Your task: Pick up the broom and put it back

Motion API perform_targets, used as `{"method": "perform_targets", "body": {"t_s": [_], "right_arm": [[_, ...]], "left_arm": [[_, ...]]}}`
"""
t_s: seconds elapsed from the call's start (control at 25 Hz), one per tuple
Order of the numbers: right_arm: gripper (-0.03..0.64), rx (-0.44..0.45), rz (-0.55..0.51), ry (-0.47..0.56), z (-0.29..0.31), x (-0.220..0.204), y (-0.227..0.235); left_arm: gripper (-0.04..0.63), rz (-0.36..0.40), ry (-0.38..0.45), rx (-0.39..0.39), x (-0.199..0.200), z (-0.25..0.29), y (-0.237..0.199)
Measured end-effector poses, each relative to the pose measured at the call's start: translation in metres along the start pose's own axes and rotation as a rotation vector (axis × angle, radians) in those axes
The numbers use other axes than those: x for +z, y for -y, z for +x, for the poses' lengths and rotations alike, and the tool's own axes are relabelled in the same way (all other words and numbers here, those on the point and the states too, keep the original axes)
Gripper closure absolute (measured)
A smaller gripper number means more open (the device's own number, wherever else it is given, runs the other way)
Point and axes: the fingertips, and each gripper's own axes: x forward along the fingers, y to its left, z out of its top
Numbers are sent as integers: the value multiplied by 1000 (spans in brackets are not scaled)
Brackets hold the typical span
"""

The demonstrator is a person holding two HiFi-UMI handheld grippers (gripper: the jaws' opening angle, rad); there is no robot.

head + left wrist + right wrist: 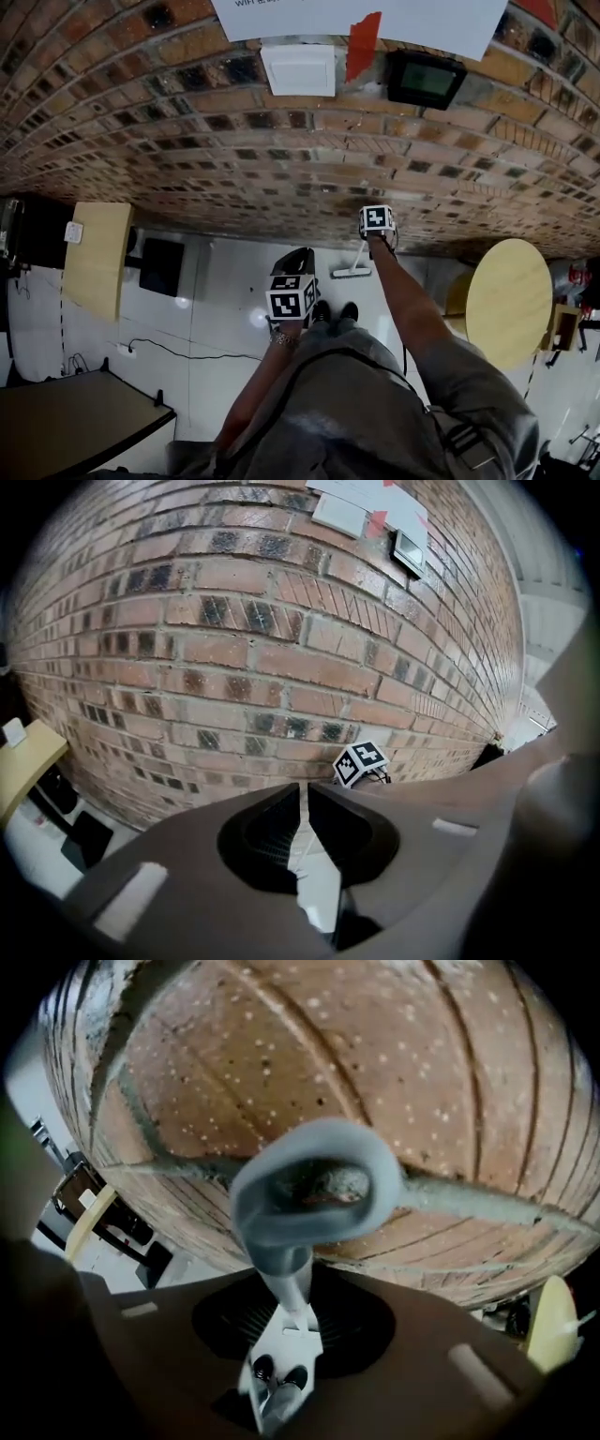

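The broom stands by the brick wall. Its pale head rests on the white floor at the wall's foot, and its thin handle rises to my right gripper. In the right gripper view the handle's grey hanging loop sticks up past the jaws against the bricks. My right gripper is shut on the handle just under the loop. My left gripper hangs lower and to the left, apart from the broom. Its jaws show only a thin slit with nothing in it.
A round wooden table stands at the right and a yellow tabletop at the left. A dark desk fills the lower left, with a cable on the floor beside it. The person's shoes are behind the broom head.
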Motion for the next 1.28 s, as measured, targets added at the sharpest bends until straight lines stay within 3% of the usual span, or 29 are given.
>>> {"method": "perform_targets", "body": {"t_s": [0.16, 0.36, 0.72, 0.92, 1.28], "right_arm": [[520, 37, -43, 22, -25, -21, -10], [517, 100, -118, 82, -88, -59, -39], [515, 124, -126, 200, -212, -7, -62], [515, 154, -96, 217, -233, 6, -61], [515, 180, -106, 210, -239, 4, -73]], "left_arm": [[563, -11, 17, 11, 7, 3, -7], [563, 37, 49, -24, 29, 20, 7], [564, 100, 39, -120, 48, 58, 50], [591, 162, 18, -109, 51, 66, 62], [589, 148, 23, -104, 57, 69, 58]]}}
